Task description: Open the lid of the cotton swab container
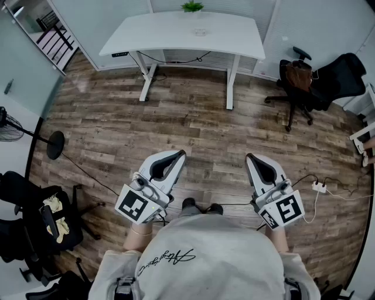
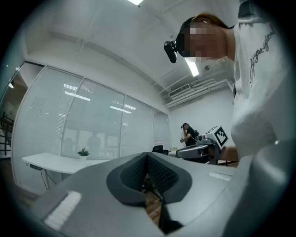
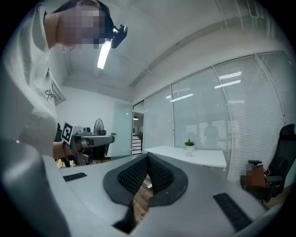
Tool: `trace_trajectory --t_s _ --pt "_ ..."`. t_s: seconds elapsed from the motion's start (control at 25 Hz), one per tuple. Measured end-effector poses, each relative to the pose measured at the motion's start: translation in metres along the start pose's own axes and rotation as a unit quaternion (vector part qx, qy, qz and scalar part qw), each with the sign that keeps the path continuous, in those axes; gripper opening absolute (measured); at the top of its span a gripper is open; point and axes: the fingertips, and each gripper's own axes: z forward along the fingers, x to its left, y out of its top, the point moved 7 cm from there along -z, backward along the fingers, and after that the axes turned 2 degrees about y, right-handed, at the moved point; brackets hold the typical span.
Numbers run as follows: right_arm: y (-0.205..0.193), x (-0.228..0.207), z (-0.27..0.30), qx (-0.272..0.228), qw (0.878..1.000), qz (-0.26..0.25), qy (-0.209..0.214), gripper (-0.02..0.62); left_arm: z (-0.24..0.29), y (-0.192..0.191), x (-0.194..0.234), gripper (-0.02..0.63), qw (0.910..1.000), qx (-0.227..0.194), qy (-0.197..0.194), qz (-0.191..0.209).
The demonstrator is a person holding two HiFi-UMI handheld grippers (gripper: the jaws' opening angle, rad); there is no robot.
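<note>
Head view
- Your left gripper (image 1: 179, 153): held low in front of you over the wood floor (image 1: 193, 123). Its jaws are pressed together with nothing between them, and its marker cube (image 1: 136, 205) is nearest your body.
- Your right gripper (image 1: 249, 156): beside the left one but well apart from it. It is likewise clenched and empty, with its marker cube (image 1: 285, 209) at the back.
- White desk (image 1: 234, 36): far ahead of both grippers, with a potted plant (image 1: 192, 6) at its back edge.
- Cotton swab container: you cannot pick it out for certain. A small pale object (image 1: 200, 31) lies on the desk in front of the plant, too small to identify.
- Surroundings: a black office chair (image 1: 334, 79) holding a brown bag (image 1: 297, 75) at the right, a standing fan (image 1: 14, 129) at the left, and a power strip (image 1: 319, 187) on the floor near your right gripper.

Left gripper view
- Jaws: the dark ribbed pads (image 2: 159, 173) meet at the tip, with only floor showing in the gap below them.
- Beyond: the desk (image 2: 46, 162) and plant (image 2: 83, 152) at the left, your right gripper (image 2: 196, 150) at the right, and another person (image 2: 187, 134) far behind it.

Right gripper view
- Jaws: the pads (image 3: 132, 175) are closed tip to tip on nothing.
- Beyond: the desk (image 3: 203, 157) and plant (image 3: 189, 143) straight ahead, your left gripper (image 3: 92, 138) at the left, and the chair (image 3: 282, 166) at the right edge.
</note>
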Motion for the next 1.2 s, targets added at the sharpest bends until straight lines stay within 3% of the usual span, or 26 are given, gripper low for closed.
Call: trace_trajectory --t_s 1.04,1.2 --pt "-0.015 0.001 0.008 0.011 1.000 0.023 0.005 0.005 0.008 -0.007 -0.007 0.001 0.9999 0.008 0.007 -0.005" --pt "-0.017 0.001 0.009 0.009 0.999 0.033 0.002 0.068 0.008 -0.009 -0.008 0.057 0.9999 0.014 0.001 -0.001"
